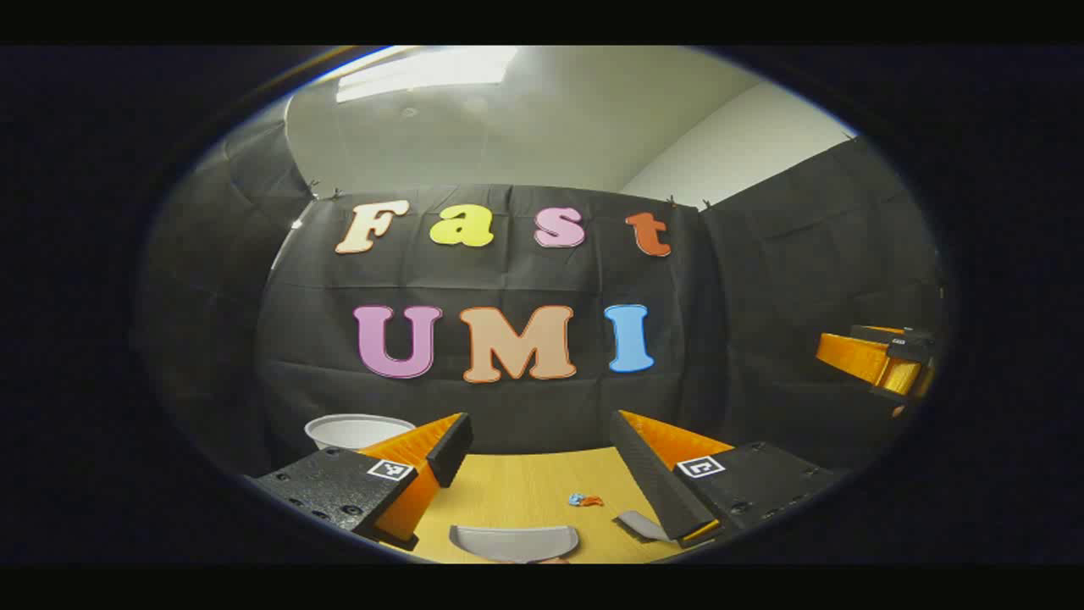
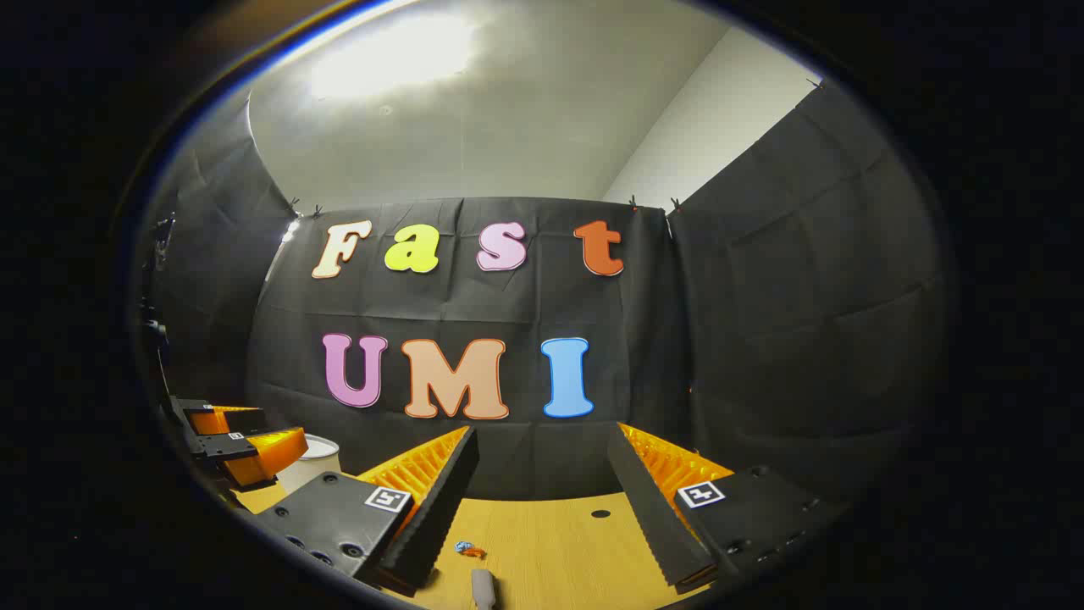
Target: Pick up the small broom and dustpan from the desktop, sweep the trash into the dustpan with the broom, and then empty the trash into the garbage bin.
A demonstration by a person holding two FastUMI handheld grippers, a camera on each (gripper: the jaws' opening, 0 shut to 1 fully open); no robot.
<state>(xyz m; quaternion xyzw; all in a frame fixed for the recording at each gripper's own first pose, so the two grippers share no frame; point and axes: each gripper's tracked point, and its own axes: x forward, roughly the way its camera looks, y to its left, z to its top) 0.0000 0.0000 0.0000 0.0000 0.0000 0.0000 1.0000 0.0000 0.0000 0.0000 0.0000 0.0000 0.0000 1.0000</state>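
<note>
In the left gripper view, the left gripper (image 1: 542,462) hangs released above the wooden desktop (image 1: 525,496), fingers wide apart and holding nothing; the grey dustpan (image 1: 514,542) lies just below the gap between them at the near edge, the small bit of trash (image 1: 585,501) sits toward its right finger, and the white garbage bin (image 1: 356,430) stands past its left finger. The right gripper (image 2: 542,491) is likewise spread and empty over bare wood, the trash (image 2: 468,550) beside its left finger and the broom's pale handle (image 2: 482,589) just nearer.

Grey dustpan (image 1: 514,542) flat on the wooden desktop (image 1: 525,491), small blue-orange trash (image 1: 585,500) just beyond it, white garbage bin (image 1: 356,430) far left.
</note>
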